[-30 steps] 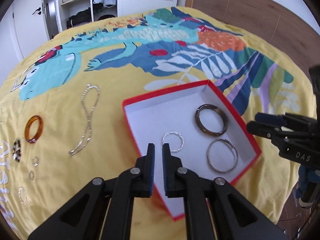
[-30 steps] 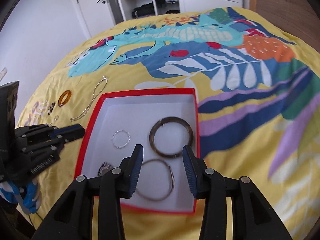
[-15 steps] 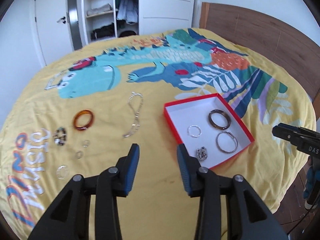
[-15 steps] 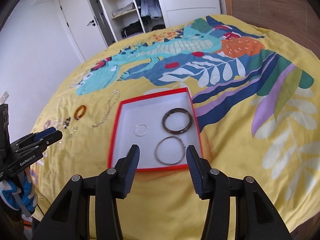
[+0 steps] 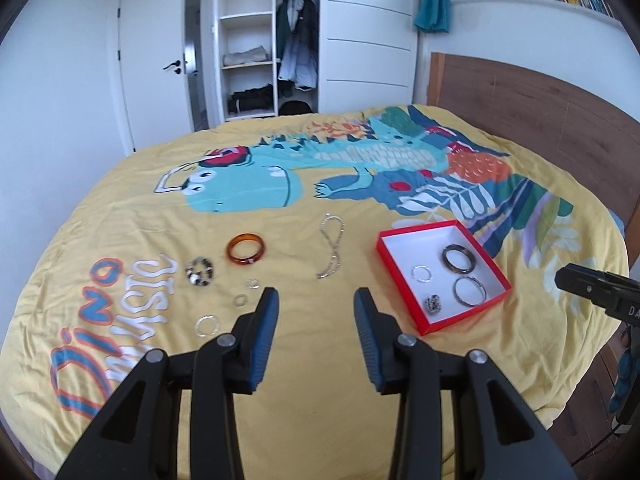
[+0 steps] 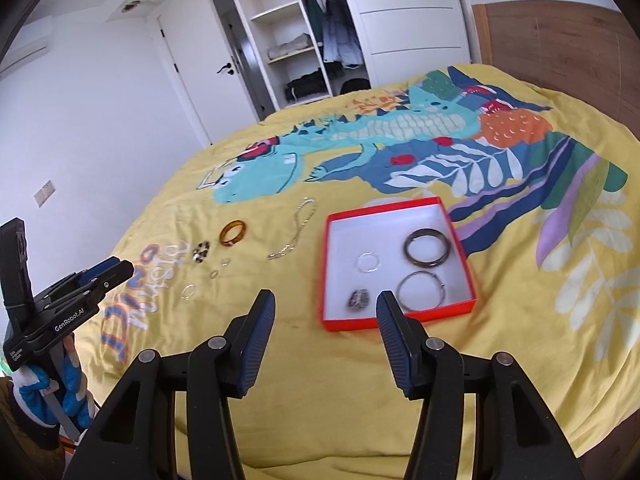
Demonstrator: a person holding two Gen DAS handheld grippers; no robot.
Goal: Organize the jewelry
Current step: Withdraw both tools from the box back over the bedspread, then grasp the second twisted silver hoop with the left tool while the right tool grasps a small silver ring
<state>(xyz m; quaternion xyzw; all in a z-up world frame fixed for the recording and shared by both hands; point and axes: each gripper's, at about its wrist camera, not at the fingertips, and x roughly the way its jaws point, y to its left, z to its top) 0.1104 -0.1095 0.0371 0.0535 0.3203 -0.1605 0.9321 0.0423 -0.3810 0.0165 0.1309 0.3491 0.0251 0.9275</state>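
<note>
Across bed [image 5: 304, 420], yellow dinosaur-print duvet [image 6: 520, 340] spread flat, wooden headboard [image 5: 520, 104] at right, open wardrobe [image 5: 272, 40] behind. On duvet right of centre, red box [image 6: 460, 248] with white inside. Inside box: dark brown bangle [image 6: 426, 253] at far right corner, silver hoop bangle [image 6: 421, 290] just nearer, thin silver ring-bracelet [image 6: 368, 261] left of them, small dark sparkly piece [image 6: 359, 299] at near left corner. All four apart, none overlapping.

Left of box on bare duvet: silver chain [image 5: 332, 246] laid long and twisted, amber bangle [image 5: 246, 249] further left, black-and-white beaded bracelet [image 5: 199, 272] beside that, three small rings [image 5: 241, 300] and clear ring [image 5: 207, 326] nearer camera.

Left gripper [image 5: 316, 314] above duvet, jaws parted wide, nothing between. Right gripper [image 6: 326, 316] above near edge of box, jaws spread wide, empty, touching nothing. Blue-and-white gloved hand [image 6: 48, 392] on left gripper handle, seen from right wrist view.
</note>
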